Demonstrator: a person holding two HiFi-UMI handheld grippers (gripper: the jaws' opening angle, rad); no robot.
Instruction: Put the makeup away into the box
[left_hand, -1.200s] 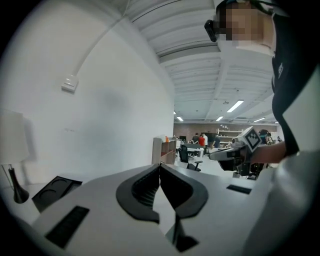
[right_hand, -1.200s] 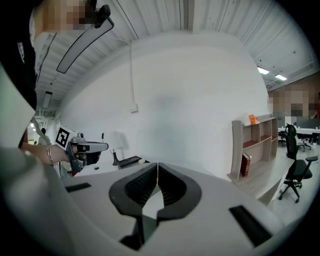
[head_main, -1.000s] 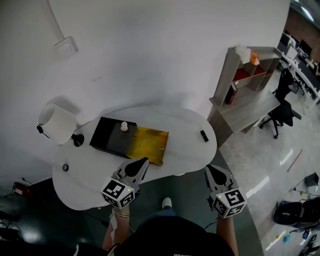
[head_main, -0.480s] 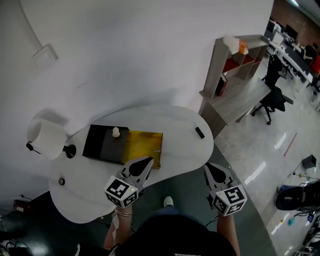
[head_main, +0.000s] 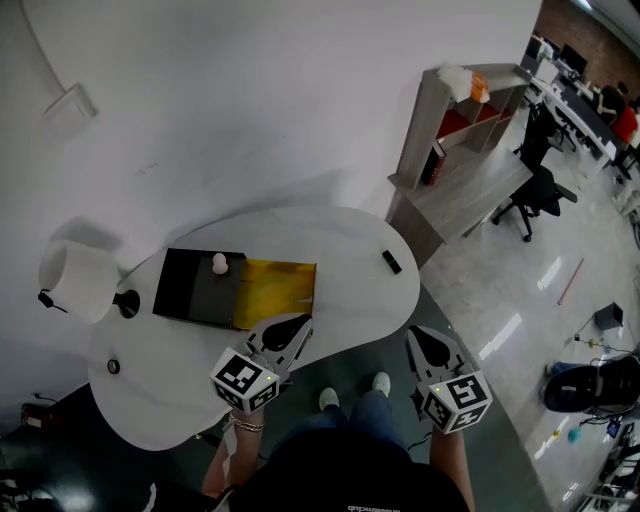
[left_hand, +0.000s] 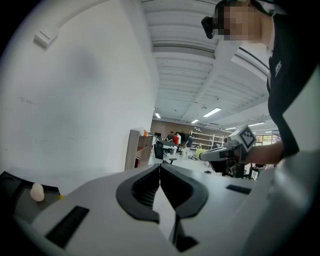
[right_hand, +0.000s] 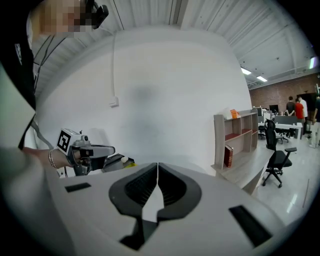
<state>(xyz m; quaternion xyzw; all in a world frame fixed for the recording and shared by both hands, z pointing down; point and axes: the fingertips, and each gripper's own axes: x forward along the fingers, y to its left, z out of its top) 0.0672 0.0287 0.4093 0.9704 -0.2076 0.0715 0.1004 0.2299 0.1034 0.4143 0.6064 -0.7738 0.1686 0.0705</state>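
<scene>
Box (head_main: 195, 285) unmoved; closed left claw (head_main: 302, 321) near it.

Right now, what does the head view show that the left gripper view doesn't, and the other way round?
Only the head view shows the whole table from above, a white cylinder at its left end, and the person's shoes.

Only the left gripper view shows the ceiling lights and a close look along the left gripper, whose jaws are shut and empty.

Both show the black box with a white egg-shaped item, the right gripper and the wooden shelf.
</scene>
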